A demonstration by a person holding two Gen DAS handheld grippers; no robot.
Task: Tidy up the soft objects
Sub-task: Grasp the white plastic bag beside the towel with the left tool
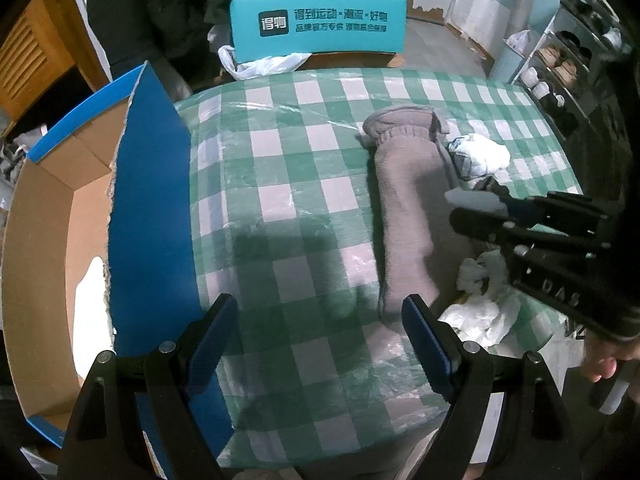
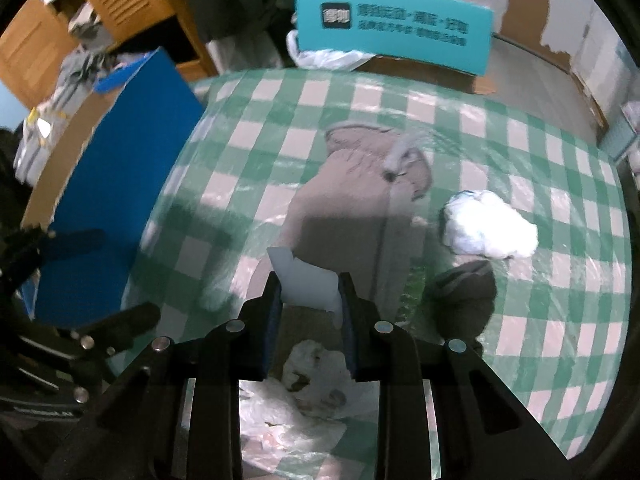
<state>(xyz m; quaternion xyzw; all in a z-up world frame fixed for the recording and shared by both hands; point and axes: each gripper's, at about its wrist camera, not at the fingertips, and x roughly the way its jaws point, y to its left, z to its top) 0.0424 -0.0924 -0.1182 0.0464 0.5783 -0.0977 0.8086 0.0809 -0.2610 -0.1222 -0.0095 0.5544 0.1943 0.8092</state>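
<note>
The right gripper [image 2: 308, 292] is clamping its fingers [image 2: 273, 300] tight on a small pale soft piece [image 2: 306, 284], holding it just above the counter [image 2: 560, 280] with its green-and-white checked cover. From the left wrist view that same right gripper [image 1: 472, 204] is reaching in from the right edge, the pale piece poking out at its tip. The left gripper [image 1: 320, 344] is hovering with its fingers [image 1: 208, 344] spread wide and nothing between them. A long grey sock [image 1: 404, 208] is lying stretched along the counter, and a crumpled white bundle [image 2: 488, 228] is sitting just to its right. The open cardboard box [image 1: 52, 240] with its blue flap [image 1: 152, 220] is waiting at the counter's left side.
</note>
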